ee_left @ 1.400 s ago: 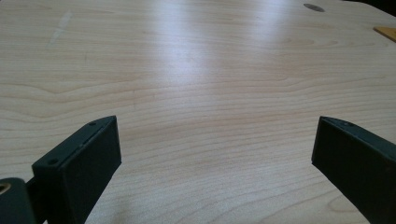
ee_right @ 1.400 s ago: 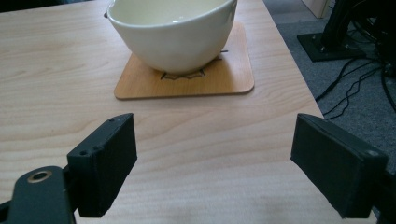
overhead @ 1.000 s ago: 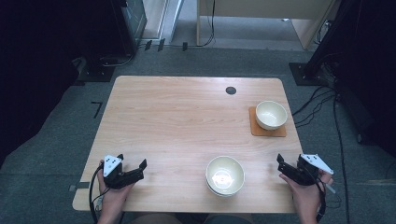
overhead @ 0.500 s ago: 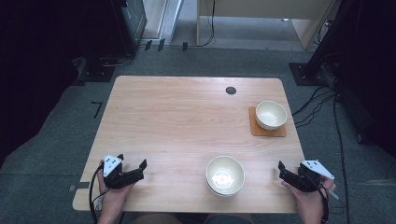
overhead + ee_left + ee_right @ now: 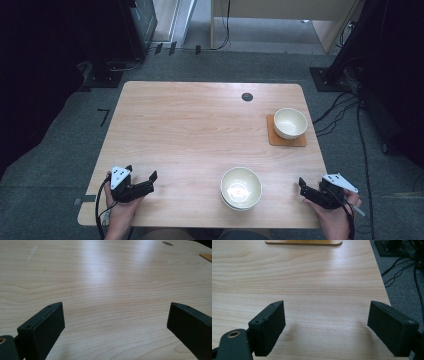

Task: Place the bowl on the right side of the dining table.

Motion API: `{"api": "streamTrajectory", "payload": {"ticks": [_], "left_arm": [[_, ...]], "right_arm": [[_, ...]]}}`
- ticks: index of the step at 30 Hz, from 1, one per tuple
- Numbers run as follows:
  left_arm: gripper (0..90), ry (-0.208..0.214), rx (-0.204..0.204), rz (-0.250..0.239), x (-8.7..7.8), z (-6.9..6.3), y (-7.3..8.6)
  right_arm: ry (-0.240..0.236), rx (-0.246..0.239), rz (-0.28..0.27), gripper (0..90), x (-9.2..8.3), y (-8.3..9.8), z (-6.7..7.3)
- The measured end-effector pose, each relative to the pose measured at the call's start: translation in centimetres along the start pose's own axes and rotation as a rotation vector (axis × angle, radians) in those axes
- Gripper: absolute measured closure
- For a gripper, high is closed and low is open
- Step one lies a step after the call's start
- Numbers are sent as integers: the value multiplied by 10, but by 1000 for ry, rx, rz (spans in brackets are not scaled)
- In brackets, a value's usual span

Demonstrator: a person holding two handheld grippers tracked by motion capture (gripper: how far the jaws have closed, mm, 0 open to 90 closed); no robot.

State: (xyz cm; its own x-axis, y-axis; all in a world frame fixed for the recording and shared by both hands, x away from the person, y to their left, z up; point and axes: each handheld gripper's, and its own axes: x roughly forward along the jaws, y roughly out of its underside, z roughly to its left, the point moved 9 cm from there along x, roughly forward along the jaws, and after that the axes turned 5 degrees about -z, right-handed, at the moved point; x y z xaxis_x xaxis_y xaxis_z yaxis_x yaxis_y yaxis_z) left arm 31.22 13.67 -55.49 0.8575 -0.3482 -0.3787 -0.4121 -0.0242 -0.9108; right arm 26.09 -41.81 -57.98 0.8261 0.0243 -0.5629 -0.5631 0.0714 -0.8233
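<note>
- Since a second ago, the right gripper [image 5: 306,188] has drifted outward toward the right near corner of the bench [image 5: 190,125]; the left gripper [image 5: 142,181] has stayed where it was, and both bowls have kept their places.
- Nearest the grippers is a stack of cream bowls [image 5: 241,188], standing upright close to the near edge of the bench, right of centre, between the two grippers and nearer the right one.
- No gripper touches the stack of cream bowls; both lie apart from it.
- Right gripper: held in the person's right hand [image 5: 334,220] at the near right corner, released, jaws spread wide over bare wood; in the right gripper view [image 5: 326,327] nothing lies between them.
- Left gripper: held in the left hand [image 5: 119,212] at the near left corner, also released, jaws wide apart with only wood grain between them in the left gripper view [image 5: 115,325].
- Farther off, a second cream bowl [image 5: 290,123] sits upright on a brown square coaster [image 5: 285,141] at the right side of the bench, well apart from the stack.
- A small dark round hole [image 5: 247,97] lies near the far edge.
- Cables [image 5: 345,110] trail over the grey floor to the right of the bench.
</note>
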Motion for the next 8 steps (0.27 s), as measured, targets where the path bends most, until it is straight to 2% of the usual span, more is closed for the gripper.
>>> {"api": "streamTrajectory", "payload": {"ticks": [8], "left_arm": [[11, 2, -3, 1, 0, 0, 0]], "right_arm": [[1, 10, -2, 147, -1, 0, -1]]}}
